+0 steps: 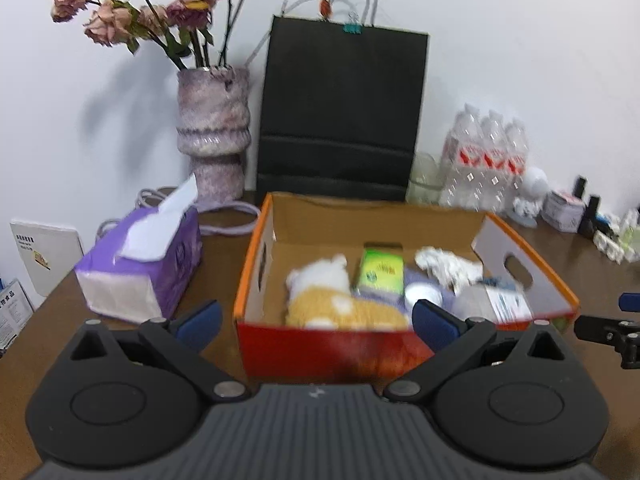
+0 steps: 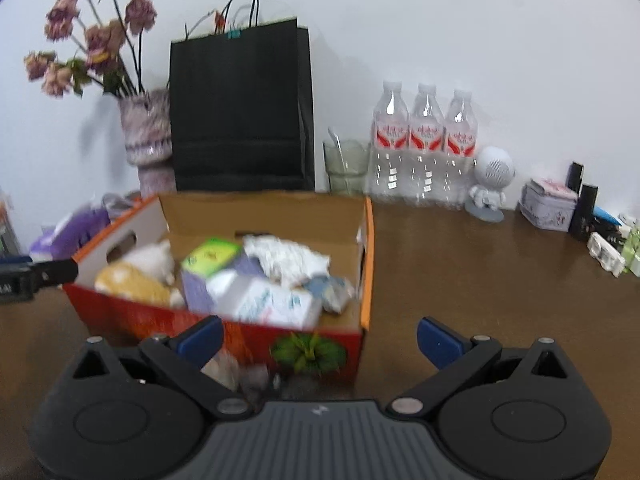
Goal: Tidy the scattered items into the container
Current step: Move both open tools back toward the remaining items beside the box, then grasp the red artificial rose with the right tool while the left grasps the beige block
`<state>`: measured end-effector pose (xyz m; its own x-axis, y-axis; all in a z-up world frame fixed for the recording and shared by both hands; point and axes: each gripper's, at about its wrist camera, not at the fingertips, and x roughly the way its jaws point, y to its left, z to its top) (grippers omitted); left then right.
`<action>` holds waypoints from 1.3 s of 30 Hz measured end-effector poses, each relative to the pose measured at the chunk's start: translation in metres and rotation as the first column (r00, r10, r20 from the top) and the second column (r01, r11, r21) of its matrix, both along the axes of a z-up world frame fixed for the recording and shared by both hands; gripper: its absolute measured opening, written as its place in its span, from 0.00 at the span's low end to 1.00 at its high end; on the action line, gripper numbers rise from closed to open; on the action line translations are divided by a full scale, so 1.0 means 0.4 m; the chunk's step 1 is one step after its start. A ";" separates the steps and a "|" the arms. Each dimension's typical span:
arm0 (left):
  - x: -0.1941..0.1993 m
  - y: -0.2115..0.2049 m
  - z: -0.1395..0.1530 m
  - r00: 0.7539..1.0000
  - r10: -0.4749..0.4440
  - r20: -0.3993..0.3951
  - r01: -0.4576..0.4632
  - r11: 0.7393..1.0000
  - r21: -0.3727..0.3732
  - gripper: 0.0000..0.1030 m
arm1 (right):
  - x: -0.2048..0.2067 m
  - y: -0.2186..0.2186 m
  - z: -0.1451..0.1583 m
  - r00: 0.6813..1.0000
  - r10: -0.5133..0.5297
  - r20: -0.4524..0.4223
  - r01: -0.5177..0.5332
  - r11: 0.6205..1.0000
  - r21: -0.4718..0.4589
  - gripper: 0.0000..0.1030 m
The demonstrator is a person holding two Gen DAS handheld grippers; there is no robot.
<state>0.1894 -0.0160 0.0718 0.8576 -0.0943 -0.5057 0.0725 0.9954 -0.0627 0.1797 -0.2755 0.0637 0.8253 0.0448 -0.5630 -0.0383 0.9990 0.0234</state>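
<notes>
Both tongs, left tongs [image 1: 316, 316] and right tongs [image 2: 320, 338], are held spread and empty just near of the filled cardboard box [image 1: 256, 280].

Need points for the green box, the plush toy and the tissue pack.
green box [image 1: 380, 271], left wrist view, on its printed top face
plush toy [image 1: 320, 300], left wrist view, on its yellow body
tissue pack [image 1: 138, 270], left wrist view, on its purple top

A brown wooden table [image 2: 460, 264] fills the lower half of both views. On it, at the centre, stands an orange cardboard box [image 1: 320, 350]. A purple tissue pack [image 1: 140, 268] lies at the left. At the back stand a vase [image 1: 214, 132], a black paper bag [image 1: 340, 112], a glass [image 2: 346, 168], three water bottles [image 2: 426, 148] and a small white figure [image 2: 490, 184].
</notes>
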 end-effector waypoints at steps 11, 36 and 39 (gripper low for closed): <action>-0.104 0.032 -0.075 0.998 -0.041 -0.057 0.043 0.998 0.039 1.00 | -0.114 0.112 -0.095 0.991 0.126 -0.037 -0.122 0.988 0.097 1.00; -0.119 -0.041 -0.146 0.978 -0.175 -0.117 0.181 0.982 0.049 1.00 | -0.196 0.179 -0.124 0.978 0.208 0.011 -0.208 0.976 0.068 0.31; -0.108 -0.090 -0.159 0.972 -0.199 -0.128 0.209 0.976 0.065 1.00 | -0.219 0.134 -0.105 0.981 0.188 0.044 -0.191 0.978 0.081 0.31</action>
